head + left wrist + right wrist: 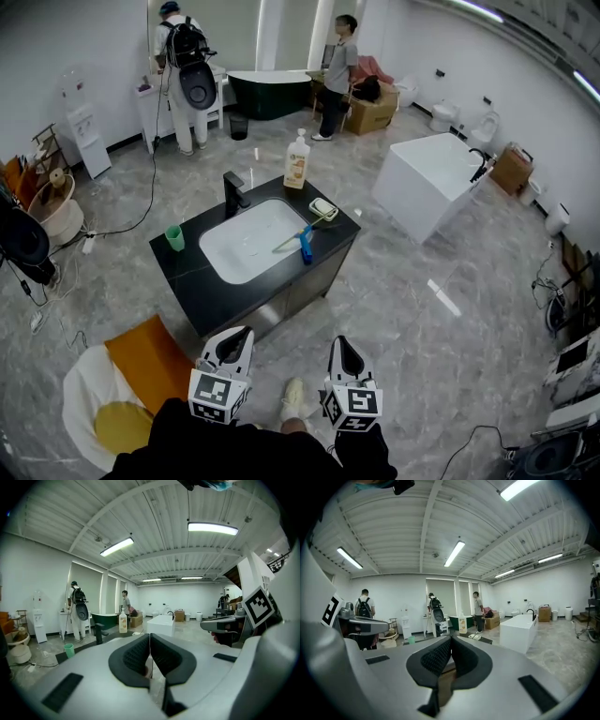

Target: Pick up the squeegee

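A squeegee [306, 246] with a blue handle lies across the right rim of the white sink [246, 246], which is set in a black vanity [192, 281] in the middle of the head view. Both grippers are low in that view, on the near side of the vanity and well short of it. My left gripper [236, 336] [149, 637] is shut with nothing in it. My right gripper [341, 343] [451, 641] is also shut and empty. Both point toward the vanity. Neither gripper view shows the squeegee.
The vanity also bears a black faucet [234, 194], a soap bottle [297, 161], a green cup [174, 237] and a soap dish [323, 208]. A white tub [427, 183] stands to the right. An orange and white seat [141, 366] is near left. Two people stand at the back wall.
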Action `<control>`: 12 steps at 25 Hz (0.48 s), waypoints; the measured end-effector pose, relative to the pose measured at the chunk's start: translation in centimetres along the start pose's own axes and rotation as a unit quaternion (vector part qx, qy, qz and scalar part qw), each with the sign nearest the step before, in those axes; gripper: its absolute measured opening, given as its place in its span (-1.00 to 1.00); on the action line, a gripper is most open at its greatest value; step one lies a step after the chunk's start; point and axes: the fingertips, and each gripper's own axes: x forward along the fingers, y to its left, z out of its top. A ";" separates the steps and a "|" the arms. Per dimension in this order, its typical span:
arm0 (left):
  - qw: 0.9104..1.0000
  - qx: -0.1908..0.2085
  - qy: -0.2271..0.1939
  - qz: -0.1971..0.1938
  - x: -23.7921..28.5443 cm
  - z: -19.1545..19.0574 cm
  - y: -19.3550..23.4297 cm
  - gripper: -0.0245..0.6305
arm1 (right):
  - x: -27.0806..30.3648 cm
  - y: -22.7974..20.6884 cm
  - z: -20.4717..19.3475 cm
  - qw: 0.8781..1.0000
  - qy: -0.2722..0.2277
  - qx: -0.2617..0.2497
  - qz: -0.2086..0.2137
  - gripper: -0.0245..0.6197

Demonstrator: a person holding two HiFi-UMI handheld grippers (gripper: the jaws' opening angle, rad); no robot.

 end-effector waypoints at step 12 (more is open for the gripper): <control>1.000 -0.005 0.006 0.016 13.9 3.0 1.2 -0.85 | 12.1 -8.2 2.7 1.000 0.010 0.002 0.026 -0.88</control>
